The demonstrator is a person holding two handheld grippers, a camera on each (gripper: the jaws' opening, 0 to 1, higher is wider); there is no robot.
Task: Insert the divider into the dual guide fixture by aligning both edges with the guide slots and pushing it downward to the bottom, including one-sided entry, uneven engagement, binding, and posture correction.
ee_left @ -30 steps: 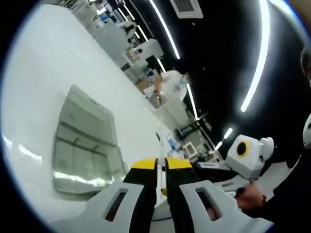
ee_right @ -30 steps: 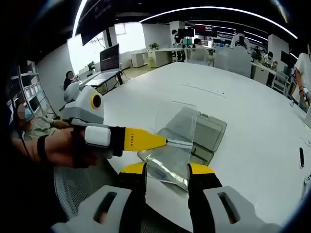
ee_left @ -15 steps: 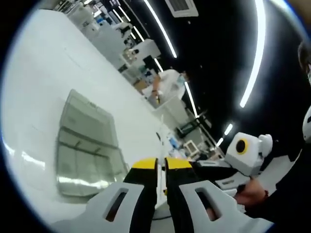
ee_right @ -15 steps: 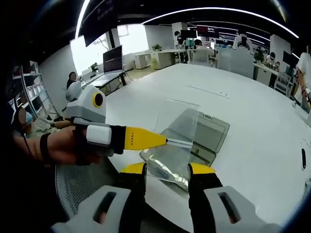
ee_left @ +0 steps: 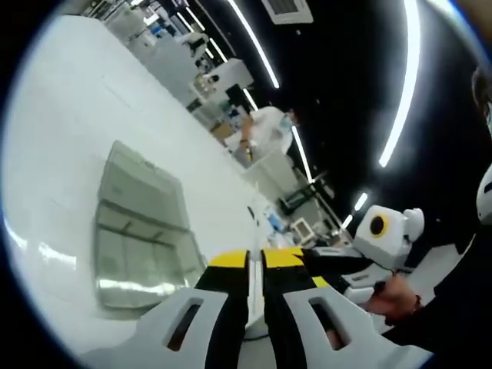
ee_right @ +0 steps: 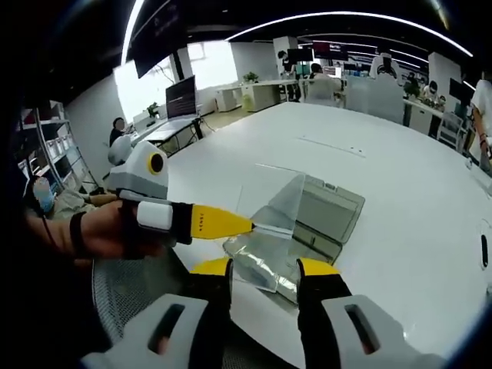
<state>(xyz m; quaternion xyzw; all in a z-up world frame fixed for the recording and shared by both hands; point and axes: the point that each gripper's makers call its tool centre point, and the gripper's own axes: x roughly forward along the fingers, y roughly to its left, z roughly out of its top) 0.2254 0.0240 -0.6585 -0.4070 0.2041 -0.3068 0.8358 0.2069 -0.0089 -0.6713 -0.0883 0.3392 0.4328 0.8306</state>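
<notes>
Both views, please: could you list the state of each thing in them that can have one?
Divider: clear sheet held in the air above the fixture, tilted, not in the slots.
Fixture: clear, resting on the white table, no divider in it.
Left gripper: shut on the divider's edge.
Right gripper: open, holding nothing.

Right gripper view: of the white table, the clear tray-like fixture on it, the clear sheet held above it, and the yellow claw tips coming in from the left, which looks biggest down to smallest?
1. White table.
2. Clear fixture and clear divider sheet: about alike, and the sheet overlaps the fixture and is nearer the camera, so unranked.
3. Yellow tips of the left claw, pinched on the sheet's edge.
</notes>
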